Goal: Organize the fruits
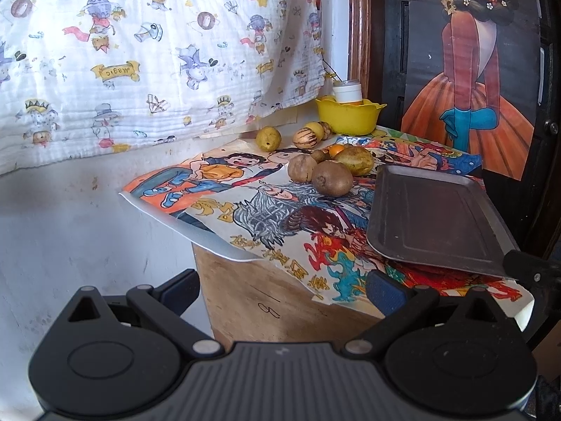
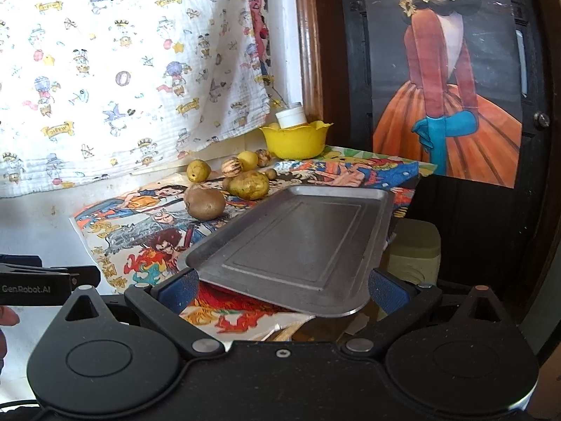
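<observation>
Right gripper (image 2: 282, 293), fingers wide, flanks the metal tray's (image 2: 301, 242) near edge, not yet gripping.
Left gripper (image 1: 282, 289) also wide, empty; fruits (image 1: 331, 177) wait loose on the surface (image 1: 245, 301): gathering not yet begun, tray probably first.

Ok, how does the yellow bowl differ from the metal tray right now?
The yellow bowl is deep with a scalloped rim; the metal tray is flat, shallow and rectangular. The bowl sits upright at the far end of the table; the tray is near, tilted, overhanging the table edge. The bowl holds a white container; the tray holds nothing. Neither is gripped, and most fruit lies loose between them.
</observation>
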`<state>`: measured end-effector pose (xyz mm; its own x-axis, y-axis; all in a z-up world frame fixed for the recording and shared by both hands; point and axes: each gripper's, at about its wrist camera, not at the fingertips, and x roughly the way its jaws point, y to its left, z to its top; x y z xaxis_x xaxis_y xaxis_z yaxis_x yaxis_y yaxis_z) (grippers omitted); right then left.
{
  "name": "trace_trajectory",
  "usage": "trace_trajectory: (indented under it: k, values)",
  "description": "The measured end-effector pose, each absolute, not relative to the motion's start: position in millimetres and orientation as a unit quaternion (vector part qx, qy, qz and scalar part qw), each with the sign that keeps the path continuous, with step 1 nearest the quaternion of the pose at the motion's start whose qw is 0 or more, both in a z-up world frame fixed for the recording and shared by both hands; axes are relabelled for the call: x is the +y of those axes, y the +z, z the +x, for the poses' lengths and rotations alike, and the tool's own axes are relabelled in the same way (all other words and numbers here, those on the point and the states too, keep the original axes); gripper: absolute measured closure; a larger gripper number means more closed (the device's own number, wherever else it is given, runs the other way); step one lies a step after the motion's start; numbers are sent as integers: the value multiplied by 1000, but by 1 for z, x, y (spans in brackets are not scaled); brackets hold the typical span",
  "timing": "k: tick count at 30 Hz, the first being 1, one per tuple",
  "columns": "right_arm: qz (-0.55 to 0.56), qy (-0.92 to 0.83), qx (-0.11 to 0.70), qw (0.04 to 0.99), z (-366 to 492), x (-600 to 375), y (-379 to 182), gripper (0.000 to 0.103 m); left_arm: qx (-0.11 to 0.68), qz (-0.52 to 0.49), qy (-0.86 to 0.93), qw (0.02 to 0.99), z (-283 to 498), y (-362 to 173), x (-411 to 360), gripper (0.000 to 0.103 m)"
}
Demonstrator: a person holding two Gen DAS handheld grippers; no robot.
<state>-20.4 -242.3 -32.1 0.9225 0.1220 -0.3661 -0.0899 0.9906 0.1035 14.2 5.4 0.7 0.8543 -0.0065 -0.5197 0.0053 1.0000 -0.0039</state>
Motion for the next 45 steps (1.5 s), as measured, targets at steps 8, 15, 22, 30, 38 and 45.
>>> trace_trajectory:
  k: [8,15,22,30,38,45]
  values:
    - [40,104,192,975,9,-260,9,0,258,-1,-10,966,42,17,17,0]
    - [42,149,198,968,53,-271,51,0,247,7,-53,968,77,29,20,0]
    - [-16,180,195,964,100,-262,64,0,264,-2,-65,962,123,36,45,0]
    - [-77,245,226,940,147,-233,44,0,289,-5,-74,954,185,32,66,0]
    - [-120,287,256,915,184,-194,10,1,323,-27,-92,942,249,16,71,0]
    - [-130,301,283,901,215,-165,-7,3,370,-85,-114,918,297,-4,65,2]
